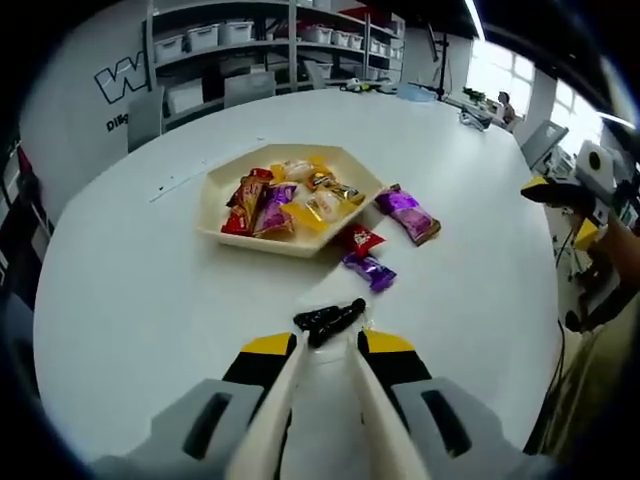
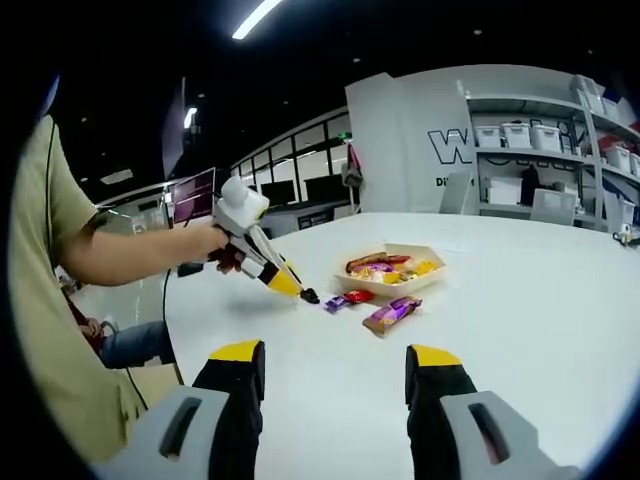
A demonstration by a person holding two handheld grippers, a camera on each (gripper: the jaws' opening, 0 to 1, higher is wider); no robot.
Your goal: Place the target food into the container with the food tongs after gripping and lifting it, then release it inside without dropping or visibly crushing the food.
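My left gripper [image 1: 327, 345] is shut on a pair of cream food tongs [image 1: 333, 319]. Their black tips lie close together just above the white table with nothing between them. A little beyond the tips lie a small purple candy [image 1: 370, 271] and a red packet [image 1: 360, 240]. A longer purple bar [image 1: 408, 214] lies to their right. Behind them stands a cream hexagonal tray [image 1: 214, 187] full of wrapped snacks. My right gripper [image 2: 337, 360] stands open and empty, far from the tray [image 2: 437, 266]. From there I see the left gripper [image 2: 262, 258] in a person's hand, with the tongs' tips [image 2: 309, 296] near the loose candies [image 2: 347, 299].
The round white table [image 1: 130, 300] has bare room on all sides of the tray. Shelves with white bins [image 1: 250, 40] and chairs stand beyond its far edge. The person's arm and body [image 2: 60, 300] are at the left in the right gripper view.
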